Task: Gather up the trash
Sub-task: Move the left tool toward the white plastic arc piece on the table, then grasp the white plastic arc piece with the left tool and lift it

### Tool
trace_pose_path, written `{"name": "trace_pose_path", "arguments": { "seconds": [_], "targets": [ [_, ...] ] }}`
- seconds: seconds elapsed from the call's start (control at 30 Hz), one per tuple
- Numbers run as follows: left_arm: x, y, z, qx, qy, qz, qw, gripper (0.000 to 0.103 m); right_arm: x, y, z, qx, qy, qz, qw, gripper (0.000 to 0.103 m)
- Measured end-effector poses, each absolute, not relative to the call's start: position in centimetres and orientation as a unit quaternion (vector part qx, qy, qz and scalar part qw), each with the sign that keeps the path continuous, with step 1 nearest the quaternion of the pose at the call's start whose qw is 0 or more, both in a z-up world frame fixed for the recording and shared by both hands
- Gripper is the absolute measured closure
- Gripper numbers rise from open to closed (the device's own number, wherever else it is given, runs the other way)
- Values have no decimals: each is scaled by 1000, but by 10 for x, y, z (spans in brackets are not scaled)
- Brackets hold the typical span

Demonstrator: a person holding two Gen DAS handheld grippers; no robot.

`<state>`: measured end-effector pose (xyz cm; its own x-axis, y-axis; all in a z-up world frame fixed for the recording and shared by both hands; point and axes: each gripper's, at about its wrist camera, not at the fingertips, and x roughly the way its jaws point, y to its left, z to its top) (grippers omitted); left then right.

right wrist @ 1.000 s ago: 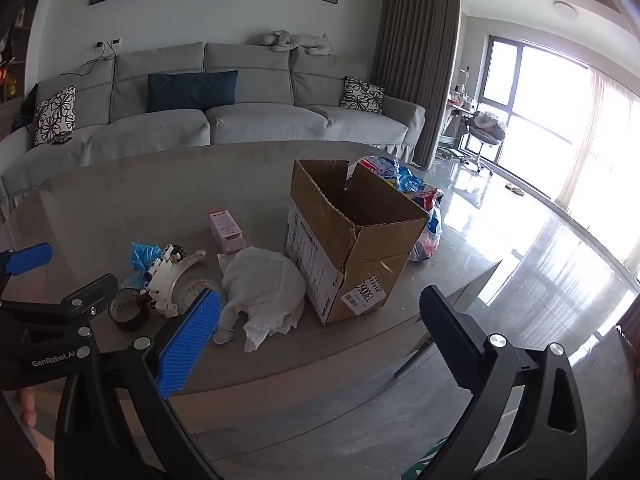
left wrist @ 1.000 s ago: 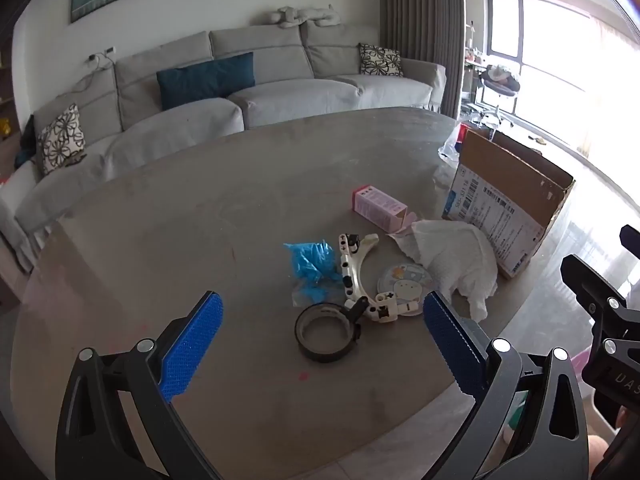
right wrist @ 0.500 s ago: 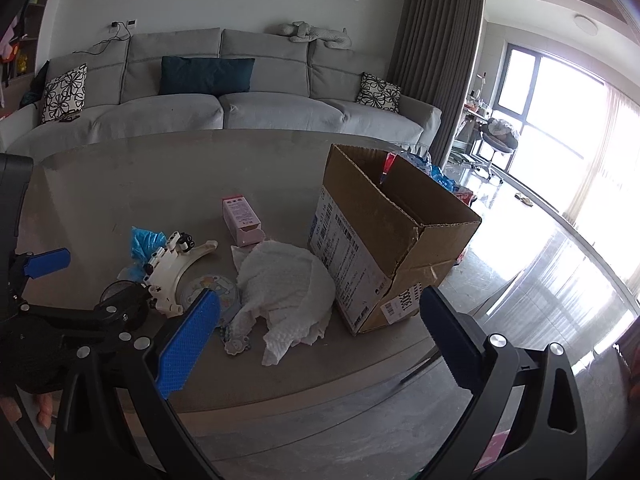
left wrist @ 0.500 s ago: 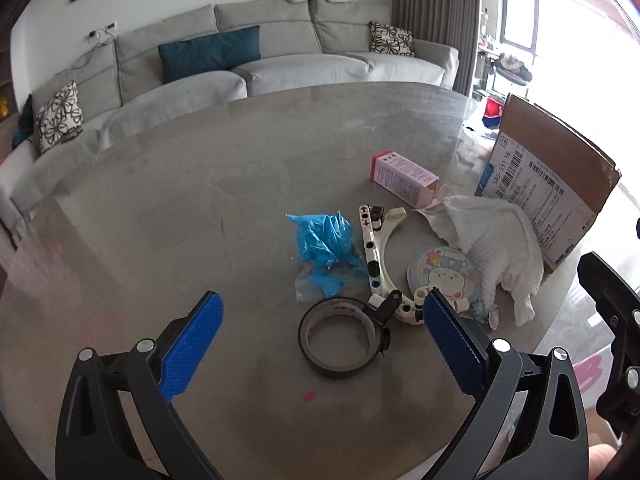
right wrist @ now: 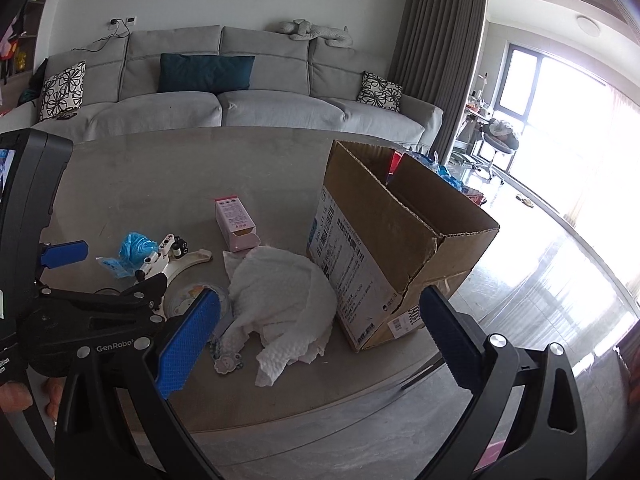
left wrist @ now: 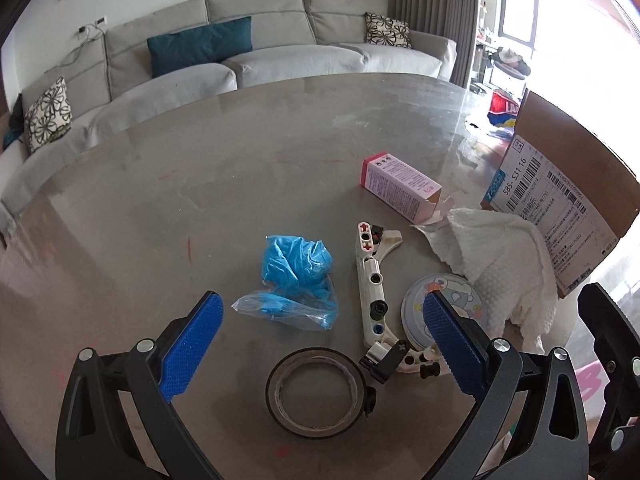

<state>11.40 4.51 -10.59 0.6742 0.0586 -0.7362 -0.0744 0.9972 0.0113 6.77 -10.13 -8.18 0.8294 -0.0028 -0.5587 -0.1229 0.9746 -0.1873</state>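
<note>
Left wrist view: left tongs (left wrist: 320,340) spread above a tape roll (left wrist: 318,392) on the tabletop (left wrist: 200,184). Right tongs (right wrist: 320,336) spread, empty, near the cardboard box (right wrist: 384,240).

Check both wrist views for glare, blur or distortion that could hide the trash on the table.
Left wrist view: the window is blown out, but the tape roll and blue bag stay sharp; fisheye bows the table. Right wrist view: floor glare washes out the right side, yet the cardboard box and paper towel read clearly.
</note>
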Motion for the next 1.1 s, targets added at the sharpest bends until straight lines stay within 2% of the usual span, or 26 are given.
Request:
{"name": "trace_pose_path", "arguments": {
  "seconds": [0.3, 0.33, 0.4, 0.57, 0.6, 0.63, 0.7, 0.77, 0.83, 0.9, 1.0, 1.03, 1.1],
  "targets": [
    [118, 47, -111, -17, 403, 43, 914, 6, 64, -100, -87, -109, 295, 32, 949, 4],
    [119, 46, -110, -19, 406, 41, 913, 18, 64, -101, -87, -109, 294, 32, 949, 4],
    [123, 45, -111, -15, 415, 39, 909, 31, 65, -101, -86, -109, 294, 32, 949, 4],
    [126, 40, -114, -2, 421, 29, 906, 33, 63, -101, -86, -108, 295, 33, 949, 4],
    [126, 36, -114, 3, 421, 26, 907, 37, 63, -101, -87, -107, 295, 33, 949, 4],
    [126, 34, -114, 3, 420, 21, 907, 48, 63, -101, -87, -106, 295, 33, 949, 4],
    [128, 29, -113, 0, 421, 10, 907, 60, 63, -102, -87, -105, 296, 33, 949, 4],
    [128, 27, -113, 0, 423, 5, 906, 66, 62, -103, -86, -102, 295, 31, 950, 4],
    [130, 25, -113, -6, 424, -4, 906, 78, 63, -105, -86, -98, 298, 32, 949, 4],
    [131, 21, -113, 0, 423, -6, 906, 85, 62, -106, -86, -102, 296, 29, 949, 4],
    [132, 17, -113, 6, 423, -5, 906, 87, 63, -107, -86, -102, 298, 27, 949, 4],
    [132, 15, -113, 8, 422, -2, 906, 92, 63, -107, -86, -101, 298, 27, 949, 4],
    [126, 16, -113, 3, 422, -7, 907, 95, 63, -108, -86, -101, 297, 27, 949, 4]
  ]
}}
